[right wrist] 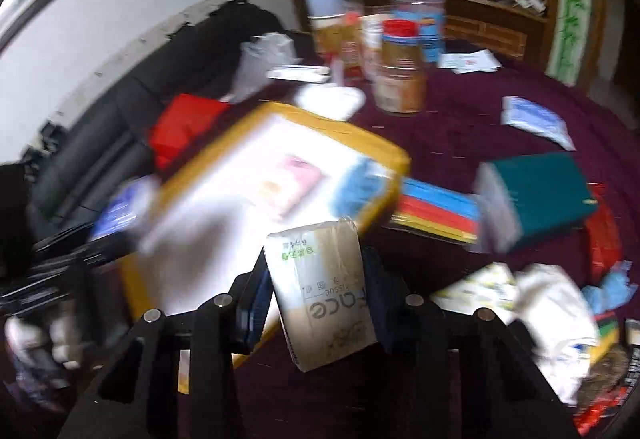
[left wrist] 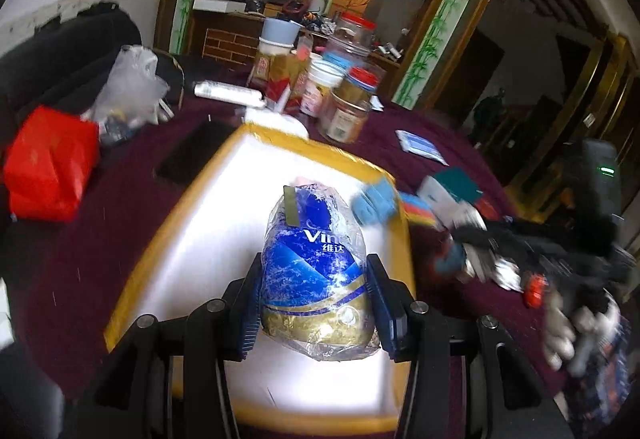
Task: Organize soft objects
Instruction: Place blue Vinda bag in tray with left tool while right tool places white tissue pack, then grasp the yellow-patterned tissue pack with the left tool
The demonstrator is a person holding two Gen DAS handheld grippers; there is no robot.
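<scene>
My left gripper (left wrist: 316, 303) is shut on a blue and gold Vinda tissue roll pack (left wrist: 316, 271) and holds it over the white box with a yellow rim (left wrist: 192, 199). A blue cloth (left wrist: 374, 205) lies at the box's far right corner. My right gripper (right wrist: 320, 303) is shut on a beige tissue pack (right wrist: 324, 291), held above the same box's near right edge (right wrist: 384, 147). In the right wrist view a pink pack (right wrist: 294, 179) and the blue cloth (right wrist: 360, 185) lie inside the box. The right gripper also shows blurred at the right of the left wrist view (left wrist: 472, 243).
The table has a dark maroon cloth (right wrist: 460, 135). Jars and bottles (left wrist: 344, 95) stand at the back. A red bag (left wrist: 48, 167) lies left. A teal tissue pack (right wrist: 536, 191), coloured cloths (right wrist: 436, 211), a blue packet (right wrist: 536, 119) and white bags (right wrist: 552, 319) lie right.
</scene>
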